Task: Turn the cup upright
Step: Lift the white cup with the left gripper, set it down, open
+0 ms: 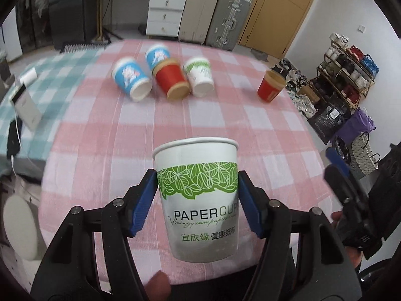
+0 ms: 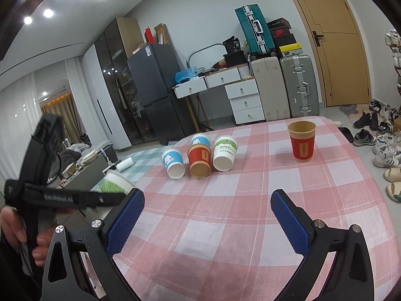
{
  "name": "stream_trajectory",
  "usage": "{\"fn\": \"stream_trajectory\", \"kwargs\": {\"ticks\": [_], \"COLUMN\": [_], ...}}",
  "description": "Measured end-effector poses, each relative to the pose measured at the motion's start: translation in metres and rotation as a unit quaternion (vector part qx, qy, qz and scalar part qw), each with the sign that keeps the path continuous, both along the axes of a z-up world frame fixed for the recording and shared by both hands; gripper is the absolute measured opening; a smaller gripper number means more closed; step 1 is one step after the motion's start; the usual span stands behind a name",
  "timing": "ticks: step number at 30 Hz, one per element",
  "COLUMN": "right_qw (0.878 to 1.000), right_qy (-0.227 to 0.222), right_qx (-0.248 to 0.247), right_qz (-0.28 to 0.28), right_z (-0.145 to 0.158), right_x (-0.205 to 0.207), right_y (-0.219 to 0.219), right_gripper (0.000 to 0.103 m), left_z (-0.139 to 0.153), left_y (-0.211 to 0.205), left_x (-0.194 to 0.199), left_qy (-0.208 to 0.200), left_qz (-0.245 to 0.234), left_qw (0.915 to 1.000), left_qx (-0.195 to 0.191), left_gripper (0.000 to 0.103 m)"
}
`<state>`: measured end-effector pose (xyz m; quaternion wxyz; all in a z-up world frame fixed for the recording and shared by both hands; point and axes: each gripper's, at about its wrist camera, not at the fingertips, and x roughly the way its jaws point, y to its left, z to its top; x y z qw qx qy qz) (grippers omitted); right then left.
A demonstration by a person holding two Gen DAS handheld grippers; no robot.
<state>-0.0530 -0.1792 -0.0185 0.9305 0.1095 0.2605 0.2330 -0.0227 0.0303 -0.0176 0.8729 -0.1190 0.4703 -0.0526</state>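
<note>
White paper with a green leaf band marks the held cup (image 1: 198,198), which is pinched upright, mouth up, between the blue fingers (image 1: 142,205) of the left gripper (image 1: 198,200), one pad pressed on each side of its wall. It is held above the near part of the pink checked surface (image 1: 225,123), and its base is seen clear of the cloth. The right gripper (image 2: 208,215) is seen with its fingers (image 2: 290,220) spread wide and nothing between them. Farther back, four cups are lying on their sides: two blue cups (image 2: 173,163), a red cup (image 2: 199,161) and a green-banded cup (image 2: 224,154). An upright red cup (image 2: 301,141) is set well apart to the right.
</note>
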Motion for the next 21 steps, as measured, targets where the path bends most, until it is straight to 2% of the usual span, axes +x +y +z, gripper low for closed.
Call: {"fn": "stream_trajectory", "kwargs": {"ticks": [6,9,14,18,20,21], "right_qw": [1.0,1.0,1.0,0.999,0.999,0.999], "right_qy": [0.01,0.015,0.02,0.019,0.02,0.019], "right_qx": [-0.016,-0.019,-0.023,-0.026,-0.025,-0.026], "right_qz": [0.002,0.002,0.003,0.004,0.004,0.004], "right_z": [-0.004,-0.006,-0.008,-0.006,-0.006,-0.006], "right_x": [-0.011,-0.014,-0.014,-0.017,-0.017,-0.017], "right_y": [0.004,0.005,0.008,0.009,0.01,0.01], "right_gripper": [0.103,0.103,0.103,0.103,0.103,0.103], "left_z": [-0.062,-0.079,-0.096,-0.099,-0.096,-0.093], "left_y": [0.002,-0.002,-0.006,-0.006,-0.007,-0.008], "left_x": [0.004,0.008,0.016,0.019,0.019,0.019], "left_qy": [0.048,0.058,0.067,0.072,0.07,0.064], "left_qz": [-0.002,-0.002,-0.005,0.004,0.003,-0.001], "left_qw": [0.9986,0.9979,0.9973,0.9971,0.9974,0.9978], "left_qx": [-0.024,-0.028,-0.03,-0.025,-0.018,-0.013], "left_gripper": [0.062,0.062,0.063,0.066,0.073,0.081]}}
